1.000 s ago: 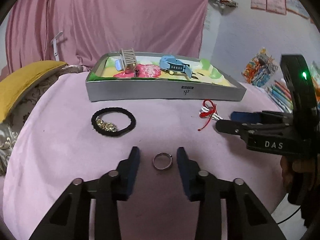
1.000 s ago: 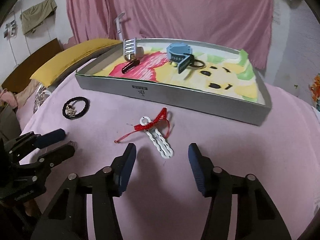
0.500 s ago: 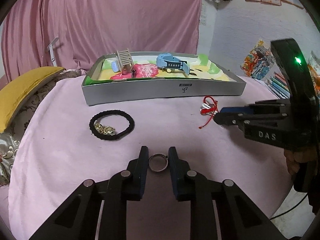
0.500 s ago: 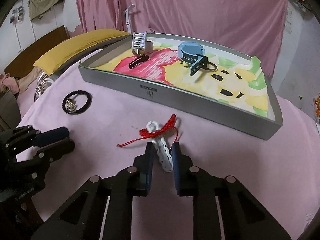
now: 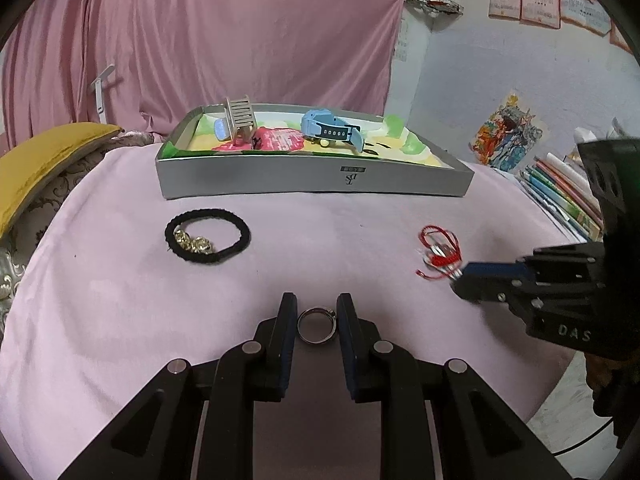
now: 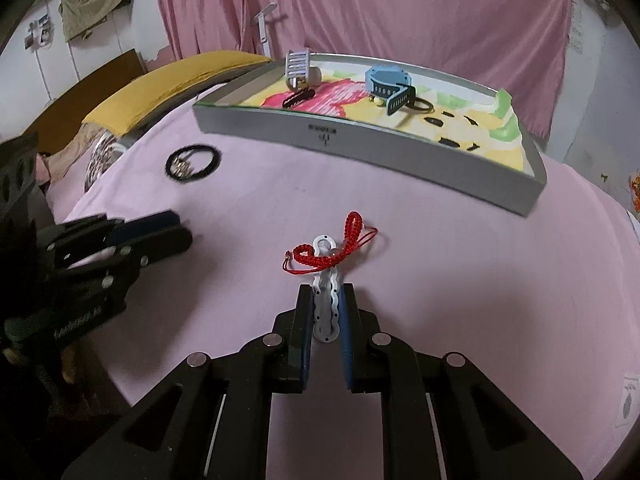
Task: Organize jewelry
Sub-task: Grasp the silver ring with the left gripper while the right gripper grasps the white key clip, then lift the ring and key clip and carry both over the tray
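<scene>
1. Across the pink-covered worktop (image 5: 320,240), the tray (image 5: 312,178) lies at the far side with a blue watch (image 5: 330,130) and a grey clip (image 5: 240,120) already in it; everything not yet sorted lies on the cloth in front of its near wall.
2. Left of centre, a black hair tie (image 5: 208,240) with gold beads inside its loop lies untouched, well apart from both claws.
3. Right claw (image 6: 326,316): closed on the white clasp (image 6: 327,304), with a red cord (image 6: 332,250) draped loosely over the clasp's far end. My guess is the cord only rests there, so a quick lift or tilt could let it slide off, or its trailing loop could snag on the tray wall.
4. Left claw (image 5: 317,320): its pads are pressed on either side of the ring (image 5: 316,325), which lies flat on the cloth. A thin, hard ring held by its rim could pivot or squirt out if the claw tilts or the grip slackens, and it would roll on this smooth cover.
5. Both claws sit near each other, so carrying both loads to the tray at once risks a knock between them.
</scene>
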Demonstrator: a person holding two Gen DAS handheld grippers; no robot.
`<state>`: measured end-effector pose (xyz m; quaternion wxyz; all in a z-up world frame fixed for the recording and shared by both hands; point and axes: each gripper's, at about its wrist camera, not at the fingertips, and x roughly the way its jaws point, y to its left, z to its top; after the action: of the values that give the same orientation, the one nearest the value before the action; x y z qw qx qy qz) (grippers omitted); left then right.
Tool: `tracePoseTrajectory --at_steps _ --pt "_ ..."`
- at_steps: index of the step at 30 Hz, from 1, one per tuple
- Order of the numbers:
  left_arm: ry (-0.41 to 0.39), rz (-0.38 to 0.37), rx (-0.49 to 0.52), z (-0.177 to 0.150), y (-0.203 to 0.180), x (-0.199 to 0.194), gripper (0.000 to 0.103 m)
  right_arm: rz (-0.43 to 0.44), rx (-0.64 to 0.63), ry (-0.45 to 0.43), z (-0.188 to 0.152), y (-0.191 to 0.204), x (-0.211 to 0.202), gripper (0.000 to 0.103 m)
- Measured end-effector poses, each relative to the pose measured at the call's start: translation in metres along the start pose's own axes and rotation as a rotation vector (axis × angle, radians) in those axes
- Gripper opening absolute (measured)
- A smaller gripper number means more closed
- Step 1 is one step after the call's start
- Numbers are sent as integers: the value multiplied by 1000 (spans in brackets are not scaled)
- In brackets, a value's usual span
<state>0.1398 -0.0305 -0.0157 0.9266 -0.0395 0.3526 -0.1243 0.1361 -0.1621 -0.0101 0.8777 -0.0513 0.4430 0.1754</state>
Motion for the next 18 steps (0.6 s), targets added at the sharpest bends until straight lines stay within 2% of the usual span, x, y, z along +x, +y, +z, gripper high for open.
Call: tracePoseTrajectory --at_steps 10,18 --pt "-2 -10 -8 -4 -2 -5 19 34 -9 -20 -3 7 -2 11" --pt "-20 -16 -25 -8 1 -12 19 110 -23 -14 -10 23 -7 11"
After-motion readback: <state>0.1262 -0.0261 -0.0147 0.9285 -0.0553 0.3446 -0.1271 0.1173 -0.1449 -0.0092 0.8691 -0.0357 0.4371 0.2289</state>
